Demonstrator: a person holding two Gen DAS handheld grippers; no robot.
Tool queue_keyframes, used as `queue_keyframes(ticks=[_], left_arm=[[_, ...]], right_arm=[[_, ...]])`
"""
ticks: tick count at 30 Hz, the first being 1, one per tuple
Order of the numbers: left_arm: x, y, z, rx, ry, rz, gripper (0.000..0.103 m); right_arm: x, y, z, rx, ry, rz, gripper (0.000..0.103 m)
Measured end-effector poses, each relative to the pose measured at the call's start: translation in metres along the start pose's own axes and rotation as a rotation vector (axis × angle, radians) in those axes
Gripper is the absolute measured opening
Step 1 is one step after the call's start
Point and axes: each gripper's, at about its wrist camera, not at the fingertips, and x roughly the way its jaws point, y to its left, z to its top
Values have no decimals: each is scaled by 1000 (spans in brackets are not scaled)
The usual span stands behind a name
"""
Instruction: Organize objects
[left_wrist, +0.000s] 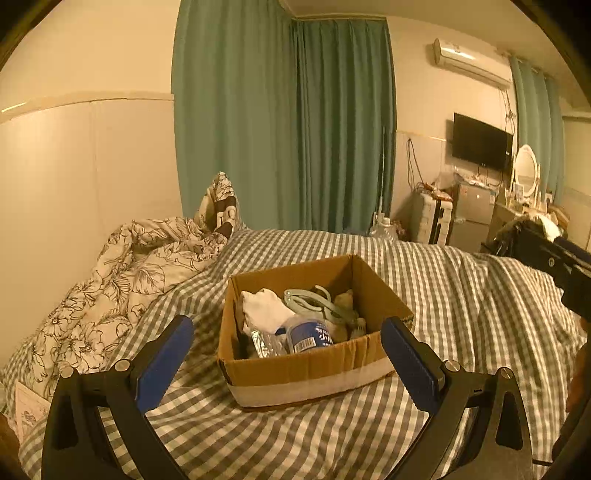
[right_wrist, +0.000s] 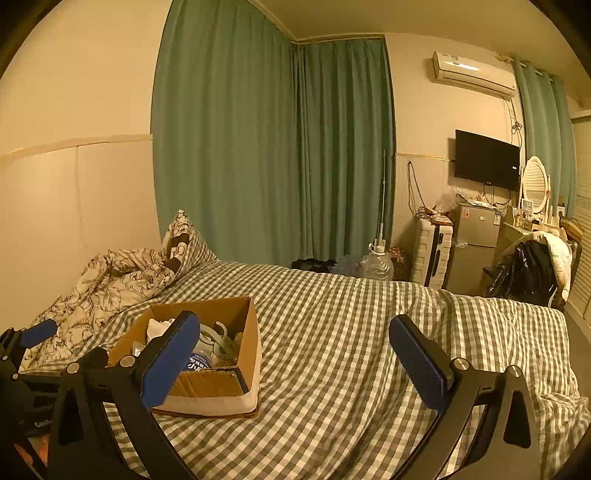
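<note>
An open cardboard box sits on the checked bed cover. Inside it lie a white sock, a plastic bottle with a blue label, a pale green hanger-like piece and some other small things. My left gripper is open and empty, its blue pads either side of the box's near wall. My right gripper is open and empty over the bed cover, to the right of the box. The right gripper's body shows at the right edge of the left wrist view.
A crumpled floral duvet lies at the bed's left by the wall. Green curtains hang behind. Past the bed's far edge stand a water jug, a white suitcase, a small fridge and a chair with clothes.
</note>
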Motion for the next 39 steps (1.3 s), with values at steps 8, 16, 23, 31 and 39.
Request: queue_keyframes(ticks=[8,16,23,31,39], left_arm=[[-4,-2,-3,6,1,-15,103],[-4,3,1,-7,-4,-14,103],[-2,4,2,-5,0,-6,103],[-3,4,2,-6,0,-1,103],[-3,8,1,-16,-1,4,103]], right_arm=[[4,4,-5,2,23,-7,103],[3,6,-6,0,23,-10,103],[5,7,-6,-4,34,-9,103],[8,7,-8,-7,52,-11,103],[9,11,-11,-17,64,-10,103]])
